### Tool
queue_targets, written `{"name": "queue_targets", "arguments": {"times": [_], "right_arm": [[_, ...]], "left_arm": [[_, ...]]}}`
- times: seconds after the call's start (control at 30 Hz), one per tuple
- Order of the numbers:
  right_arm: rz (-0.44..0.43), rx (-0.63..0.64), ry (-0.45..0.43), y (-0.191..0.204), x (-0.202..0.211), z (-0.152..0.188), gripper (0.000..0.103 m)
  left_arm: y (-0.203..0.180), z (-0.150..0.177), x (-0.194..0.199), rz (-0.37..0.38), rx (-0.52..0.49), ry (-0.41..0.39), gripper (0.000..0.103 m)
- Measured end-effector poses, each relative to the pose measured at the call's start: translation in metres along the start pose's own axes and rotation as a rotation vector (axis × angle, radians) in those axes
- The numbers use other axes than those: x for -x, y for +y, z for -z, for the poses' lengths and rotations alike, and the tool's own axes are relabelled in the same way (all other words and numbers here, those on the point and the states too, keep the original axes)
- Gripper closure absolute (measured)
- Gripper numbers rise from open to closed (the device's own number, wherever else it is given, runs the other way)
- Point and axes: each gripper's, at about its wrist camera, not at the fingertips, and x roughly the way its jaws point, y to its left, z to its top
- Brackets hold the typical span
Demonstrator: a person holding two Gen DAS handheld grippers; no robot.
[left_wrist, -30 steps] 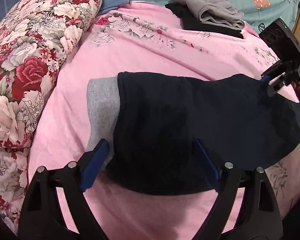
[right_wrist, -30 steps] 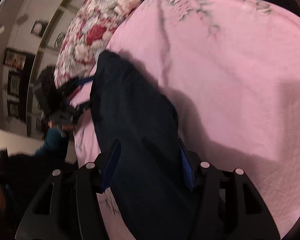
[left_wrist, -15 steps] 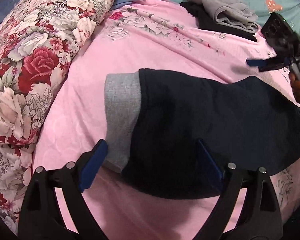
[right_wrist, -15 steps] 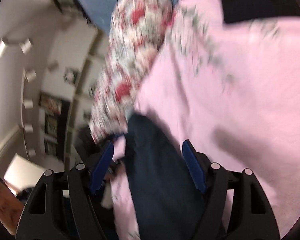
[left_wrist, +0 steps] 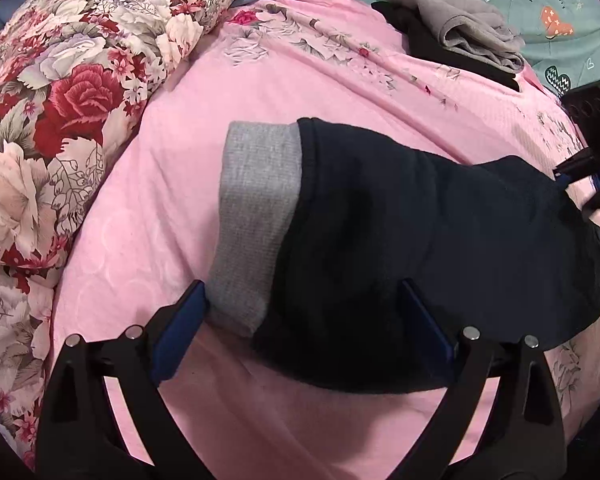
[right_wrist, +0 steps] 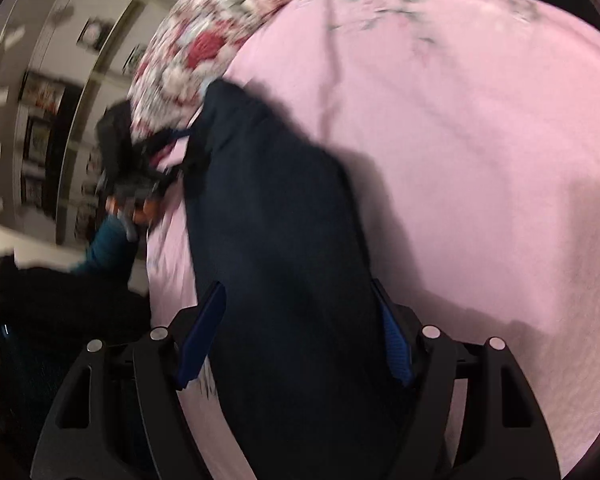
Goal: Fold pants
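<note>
Dark navy pants (left_wrist: 420,240) lie folded across the pink bedsheet (left_wrist: 260,80), with a grey band (left_wrist: 256,216) showing at their left end. My left gripper (left_wrist: 300,320) is open, its blue-padded fingers (left_wrist: 180,328) wide apart on either side of the pants' near left end. My right gripper (left_wrist: 584,184) sits at the pants' far right end. In the right wrist view the pants (right_wrist: 280,240) run lengthwise between the fingers of my open right gripper (right_wrist: 300,336), and my left gripper (right_wrist: 140,168) shows at the far end. That view is blurred.
A floral quilt (left_wrist: 60,120) bulges along the left side of the bed. Folded grey and black clothes (left_wrist: 460,36) are stacked at the back right, next to a teal blanket (left_wrist: 560,8). A teal sleeve (right_wrist: 108,240) and wall shelves (right_wrist: 40,120) are at the left.
My right gripper lifted off the pants half a second ago and has come back down over their right end. The left gripper has drawn back, so more of the grey band shows.
</note>
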Motion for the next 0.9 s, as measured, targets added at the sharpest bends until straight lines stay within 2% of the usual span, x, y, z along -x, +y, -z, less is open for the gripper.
{"name": "queue_targets", "arguments": {"times": [0.13, 0.27, 0.33, 0.43, 0.5, 0.57, 0.77, 0.9], "right_arm": [[-0.041, 0.061, 0.052, 0.009, -0.004, 0.001, 0.029], [-0.11, 0.043, 0.025, 0.002, -0.021, -0.013, 0.027], [-0.157, 0.009, -0.026, -0.002, -0.025, -0.02, 0.026], [-0.19, -0.043, -0.161, -0.01, -0.016, -0.027, 0.026], [-0.243, -0.092, -0.25, -0.017, -0.005, -0.031, 0.026], [-0.29, -0.113, -0.287, -0.017, 0.001, -0.034, 0.026], [-0.288, -0.164, -0.242, -0.015, -0.003, -0.037, 0.026], [-0.199, -0.18, -0.155, -0.011, -0.017, -0.039, 0.026]], "left_arm": [[-0.001, -0.001, -0.001, -0.006, -0.002, 0.003, 0.006], [-0.001, -0.002, -0.002, -0.008, -0.001, 0.008, 0.005], [-0.001, -0.003, -0.004, -0.009, -0.001, 0.011, 0.005], [0.0, -0.004, -0.005, -0.01, 0.006, 0.016, 0.004], [0.0, -0.005, -0.006, -0.011, 0.009, 0.018, 0.003], [0.001, -0.006, -0.007, -0.01, 0.013, 0.019, 0.002], [0.002, -0.007, -0.008, -0.011, 0.011, 0.025, 0.002], [0.002, -0.007, -0.008, -0.013, 0.01, 0.027, 0.002]]}}
